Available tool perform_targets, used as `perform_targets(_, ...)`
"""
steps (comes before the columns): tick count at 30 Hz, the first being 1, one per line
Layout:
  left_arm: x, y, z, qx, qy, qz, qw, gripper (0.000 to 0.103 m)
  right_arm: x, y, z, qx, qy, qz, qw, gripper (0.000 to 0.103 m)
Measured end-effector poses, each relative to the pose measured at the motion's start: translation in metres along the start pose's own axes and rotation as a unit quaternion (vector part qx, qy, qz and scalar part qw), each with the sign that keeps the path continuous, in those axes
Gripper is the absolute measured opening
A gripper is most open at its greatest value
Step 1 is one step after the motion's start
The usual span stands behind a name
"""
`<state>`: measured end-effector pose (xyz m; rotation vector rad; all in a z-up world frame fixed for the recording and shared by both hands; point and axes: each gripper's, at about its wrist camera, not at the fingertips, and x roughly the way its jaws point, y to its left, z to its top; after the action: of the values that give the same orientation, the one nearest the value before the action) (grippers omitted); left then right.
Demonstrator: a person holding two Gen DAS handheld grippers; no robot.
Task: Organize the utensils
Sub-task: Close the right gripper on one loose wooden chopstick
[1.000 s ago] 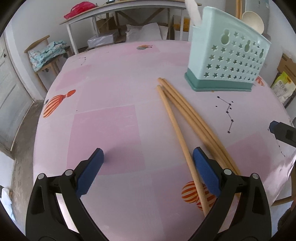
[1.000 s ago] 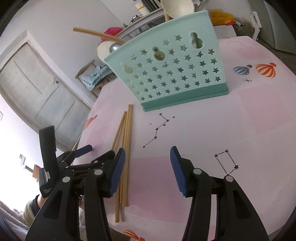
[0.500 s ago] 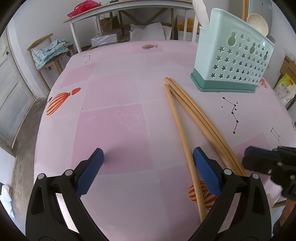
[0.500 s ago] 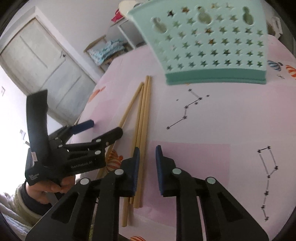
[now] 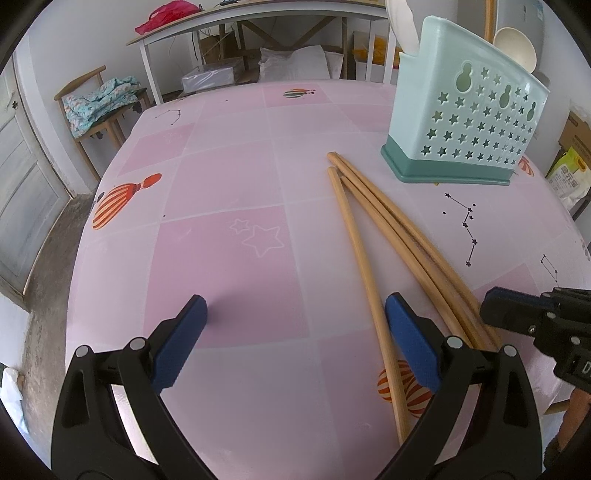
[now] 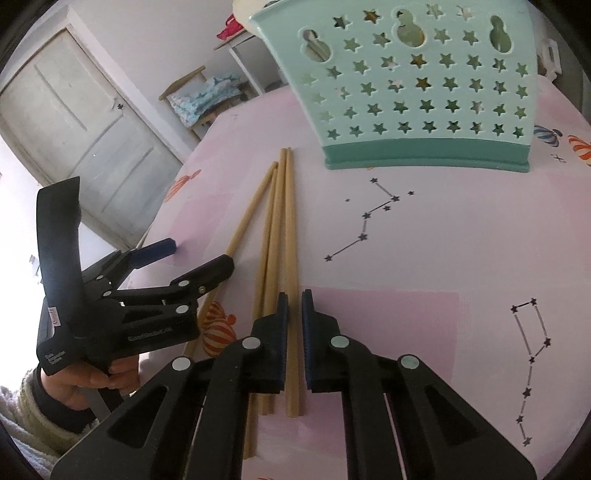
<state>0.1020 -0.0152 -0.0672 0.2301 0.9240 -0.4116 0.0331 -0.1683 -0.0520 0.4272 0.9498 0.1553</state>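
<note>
**Right tongs narrowing on the outermost chopstick**

Four long wooden chopsticks (image 6: 275, 236) lie fanned on the pink bench (image 5: 229, 266), their far tips just short of the mint star-cut utensil holder (image 6: 410, 92), which stands upright toward the bench's far right corner with a pale spoon (image 5: 402, 22) and a ladle (image 5: 515, 48) already in it. Their near ends reach the bench's near edge.

The right tongs (image 6: 294, 325) are nearly together, straddling the chopstick nearest the holder side (image 6: 291, 258); a thin gap shows beside each pad, so I cannot say the stick is truly clamped. The left tongs (image 5: 295, 332) are wide apart and hold nothing, with the lone splayed chopstick (image 5: 364, 273) lying between the pads, close to the right one.

To do this step well, in my judgement:

- Finish the squeeze squarely across the stick, so the round shaft does not roll out sideways.
- Take only that one stick; its neighbour lies touching it and could be dragged along.
- The hold is near the stick's near end, so the long free length will droop or swing; lift slowly and tip it upright before heading to the holder.
- Keep the left tongs out of the way of the rising stick.

Writing: moulded letters on the left tool's body, seen from the right wrist, are too blurred to read. The bench cloth bears only balloons and constellations.
</note>
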Motion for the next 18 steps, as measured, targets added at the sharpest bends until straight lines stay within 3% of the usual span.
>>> perform_targets(8, 0.0, 0.0, 0.0, 0.0, 0.0, 0.0, 1.0, 0.093, -0.011, -0.012, 0.001, 0.004, 0.002, -0.005, 1.0, 0.008)
perform_targets(18, 0.0, 0.0, 0.0, -0.001, 0.0, -0.001, 1.0, 0.093, -0.001, 0.002, 0.008, -0.036, 0.014, -0.021, 0.999, 0.009)
